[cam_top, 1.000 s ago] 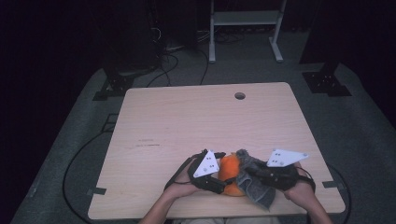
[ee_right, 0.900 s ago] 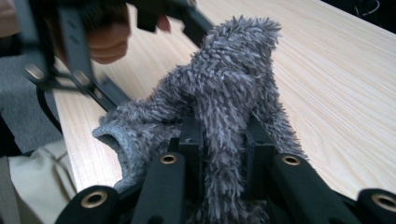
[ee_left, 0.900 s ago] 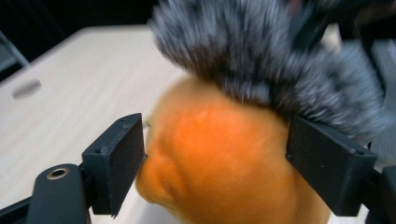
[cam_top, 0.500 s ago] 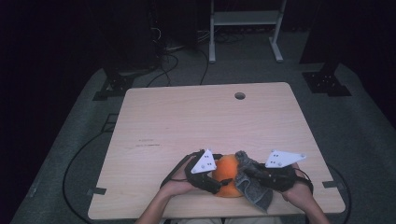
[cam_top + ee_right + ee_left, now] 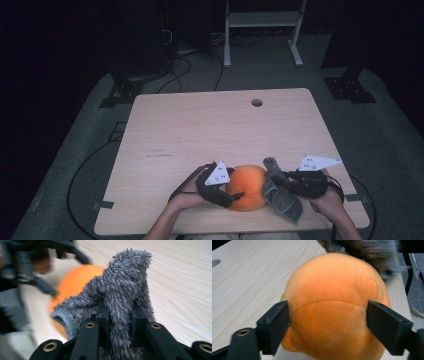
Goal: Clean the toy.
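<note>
An orange plush ball [image 5: 247,187] rests near the table's front edge. My left gripper [image 5: 235,197] is shut on it, a black jaw pressed against each side of the ball [image 5: 334,290]. Those jaws have just opened a little wider, and the ball stays between them. To the right, my right gripper [image 5: 280,181] is shut on a grey fuzzy cloth [image 5: 282,202] that hangs beside the ball and touches its right side. In the right gripper view the cloth [image 5: 125,285] bunches up between the jaws, with the ball [image 5: 75,280] behind it.
The light wooden table [image 5: 200,130] has a round cable hole [image 5: 257,102] near its far edge. Beyond it stand a white rack's legs [image 5: 227,55] and black stand bases [image 5: 122,92] on a grey floor with cables.
My right gripper has drawn the grey cloth to the right, off the ball, so more of the orange surface shows. The left gripper has stayed put with the ball.
</note>
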`<state>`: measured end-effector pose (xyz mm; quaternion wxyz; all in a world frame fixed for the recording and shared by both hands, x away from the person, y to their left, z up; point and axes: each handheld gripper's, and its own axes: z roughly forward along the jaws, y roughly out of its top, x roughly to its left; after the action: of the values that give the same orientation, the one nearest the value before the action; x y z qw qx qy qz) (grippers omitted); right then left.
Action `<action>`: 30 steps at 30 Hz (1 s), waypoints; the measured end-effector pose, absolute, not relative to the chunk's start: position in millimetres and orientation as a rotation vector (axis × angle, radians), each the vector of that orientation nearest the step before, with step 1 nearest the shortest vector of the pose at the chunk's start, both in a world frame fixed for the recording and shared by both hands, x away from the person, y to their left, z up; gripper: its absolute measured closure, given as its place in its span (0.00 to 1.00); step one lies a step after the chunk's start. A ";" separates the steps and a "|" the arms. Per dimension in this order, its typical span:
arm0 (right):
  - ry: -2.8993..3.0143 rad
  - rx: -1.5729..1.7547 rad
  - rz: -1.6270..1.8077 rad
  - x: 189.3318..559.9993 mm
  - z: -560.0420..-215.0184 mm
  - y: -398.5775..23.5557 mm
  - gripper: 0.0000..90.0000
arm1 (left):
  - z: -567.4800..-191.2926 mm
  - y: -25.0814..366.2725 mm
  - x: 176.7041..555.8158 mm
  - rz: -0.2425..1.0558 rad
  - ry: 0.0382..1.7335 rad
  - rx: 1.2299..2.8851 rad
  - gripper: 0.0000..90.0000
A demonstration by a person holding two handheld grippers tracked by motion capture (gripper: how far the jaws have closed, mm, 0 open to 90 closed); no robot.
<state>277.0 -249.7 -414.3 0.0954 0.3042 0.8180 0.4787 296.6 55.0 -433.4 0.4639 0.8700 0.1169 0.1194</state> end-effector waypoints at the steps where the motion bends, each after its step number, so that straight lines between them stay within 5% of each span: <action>1: 2.445 0.881 1.412 276.8 -415.2 -245.4 0.80 | -430.1 54.4 299.5 0.291 0.341 2.135 0.11; 5: 2.486 0.891 1.348 278.5 -424.5 -239.0 0.80 | -430.9 49.5 306.3 0.203 0.435 2.159 0.04; 9: 2.491 0.890 1.334 274.9 -423.1 -240.6 0.80 | -435.8 43.7 302.4 0.148 0.392 2.154 0.20; 12: 2.456 0.897 1.312 273.5 -418.4 -242.3 0.81 | -425.8 42.9 292.5 0.321 0.278 2.094 0.35; 16: 2.360 0.878 1.383 270.6 -404.7 -239.4 0.81 | -414.9 38.9 281.2 0.593 0.089 2.041 0.35; 22: 2.470 0.825 1.228 272.5 -430.0 -217.0 0.81 | -423.5 49.9 305.7 0.316 0.425 2.058 0.09; 24: 2.468 0.816 1.219 271.6 -428.3 -217.5 0.81 | -429.1 51.7 309.2 0.238 0.478 2.061 0.10; 30: 2.432 0.776 1.282 265.1 -412.9 -220.3 0.81 | -430.5 45.9 296.4 0.327 0.273 2.091 0.29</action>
<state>265.1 -220.3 -412.9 0.1421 0.2690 0.8427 0.4442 296.4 45.9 -430.5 0.4826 0.8582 0.1121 0.1342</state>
